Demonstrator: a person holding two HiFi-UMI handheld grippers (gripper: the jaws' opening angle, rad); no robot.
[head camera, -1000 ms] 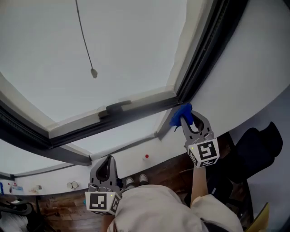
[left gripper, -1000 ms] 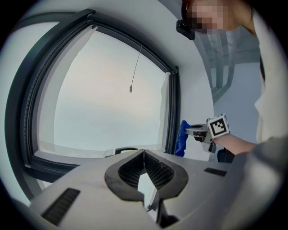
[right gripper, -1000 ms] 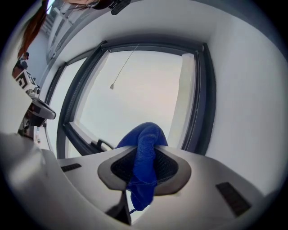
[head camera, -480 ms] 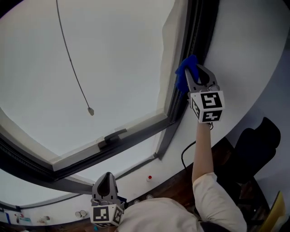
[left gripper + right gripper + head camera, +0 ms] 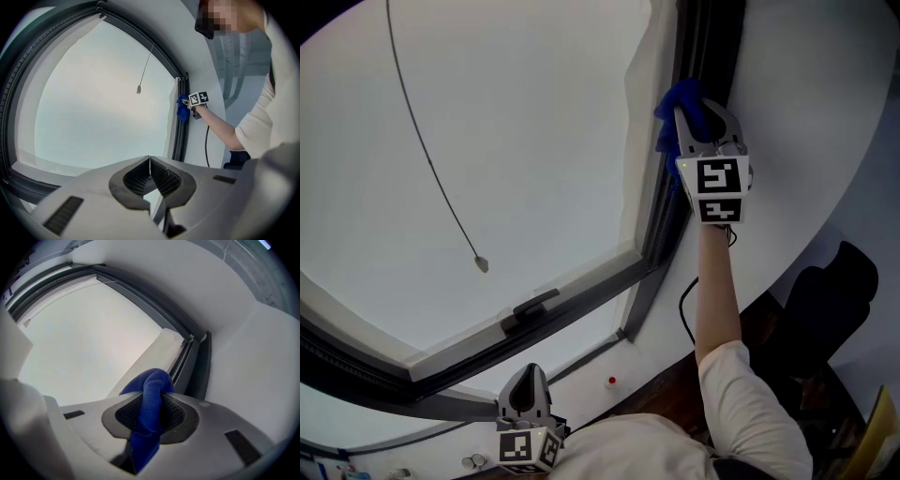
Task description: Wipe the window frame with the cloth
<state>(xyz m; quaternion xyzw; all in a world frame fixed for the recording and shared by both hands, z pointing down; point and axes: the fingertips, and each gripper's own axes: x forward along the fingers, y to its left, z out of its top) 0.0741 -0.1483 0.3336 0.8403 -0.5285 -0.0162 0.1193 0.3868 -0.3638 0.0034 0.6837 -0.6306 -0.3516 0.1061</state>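
Cloth presses the dark window frame, clamped in my right gripper. My left gripper hangs low, fingers clenched on nothing.

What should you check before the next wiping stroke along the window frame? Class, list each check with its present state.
1. Cloth clamped in the right hand-held gripper: ok.
2. Cloth at the window frame: ok.
3. Cloth pressed firmly on the frame: cannot tell.
4. Left hand-held gripper shut, empty, well below the stroke: ok.
5. Pull cord away from the cloth: ok.
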